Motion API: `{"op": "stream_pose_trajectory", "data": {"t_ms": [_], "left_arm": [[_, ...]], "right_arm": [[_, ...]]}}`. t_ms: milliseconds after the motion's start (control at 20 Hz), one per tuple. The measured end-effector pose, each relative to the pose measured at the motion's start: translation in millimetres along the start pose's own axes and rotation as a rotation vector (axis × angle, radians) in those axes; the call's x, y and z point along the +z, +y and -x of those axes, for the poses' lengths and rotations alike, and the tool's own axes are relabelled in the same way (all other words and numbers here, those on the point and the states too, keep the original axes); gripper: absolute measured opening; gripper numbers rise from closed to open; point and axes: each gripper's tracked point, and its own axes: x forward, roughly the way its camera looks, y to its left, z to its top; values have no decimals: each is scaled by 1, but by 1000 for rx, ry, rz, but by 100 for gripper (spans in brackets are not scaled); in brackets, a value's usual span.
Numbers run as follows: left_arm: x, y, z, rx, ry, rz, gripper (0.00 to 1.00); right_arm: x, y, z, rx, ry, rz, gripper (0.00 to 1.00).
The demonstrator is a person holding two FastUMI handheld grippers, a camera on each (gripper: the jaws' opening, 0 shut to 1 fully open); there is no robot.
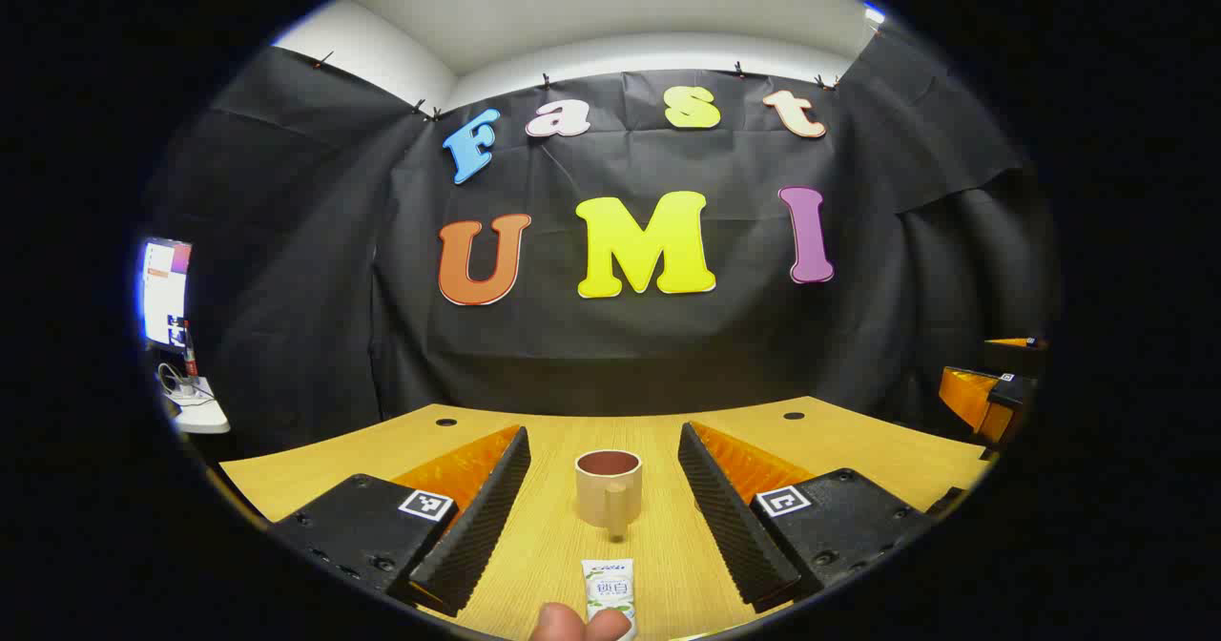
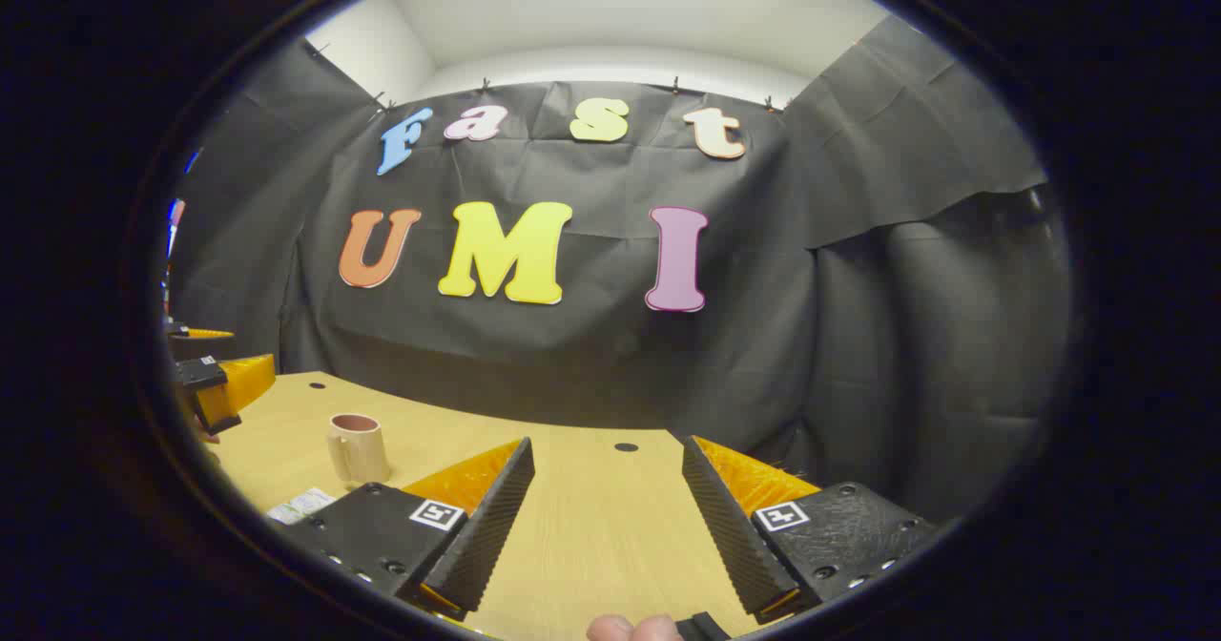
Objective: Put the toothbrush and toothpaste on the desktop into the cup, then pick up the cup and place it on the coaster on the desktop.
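A beige cup [image 1: 608, 488] with a dark inside stands upright on the wooden desktop [image 1: 858, 441], its handle turned toward me. Nearer than the cup lies a white and green toothpaste tube [image 1: 609, 591], flat on the wood. My left gripper [image 1: 603, 431] is open, and both cup and tube sit in line with the gap between its fingers, untouched. In the right gripper view the cup [image 2: 358, 447] and the toothpaste [image 2: 300, 505] are off to the left. My right gripper [image 2: 608, 443] is open over bare wood, holding nothing.
The right gripper [image 1: 983, 398] shows at the right edge of the left gripper view, and the left gripper [image 2: 224, 388] at the far left of the right one. Cable holes [image 1: 445, 422] [image 1: 794, 416] mark the desk's back. A monitor [image 1: 167, 293] stands beyond the left end.
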Motion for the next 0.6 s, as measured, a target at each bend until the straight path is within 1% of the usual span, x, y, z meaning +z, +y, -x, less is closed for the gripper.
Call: {"op": "stream_pose_trajectory", "data": {"t_ms": [350, 600], "left_arm": [[5, -7, -6, -26, -4, -4, 99], [-3, -6, -8, -28, 24, 10, 99]], "right_arm": [[7, -9, -1, -33, -15, -14, 94], [1, -2, -3, -28, 4, -30, 94]]}}
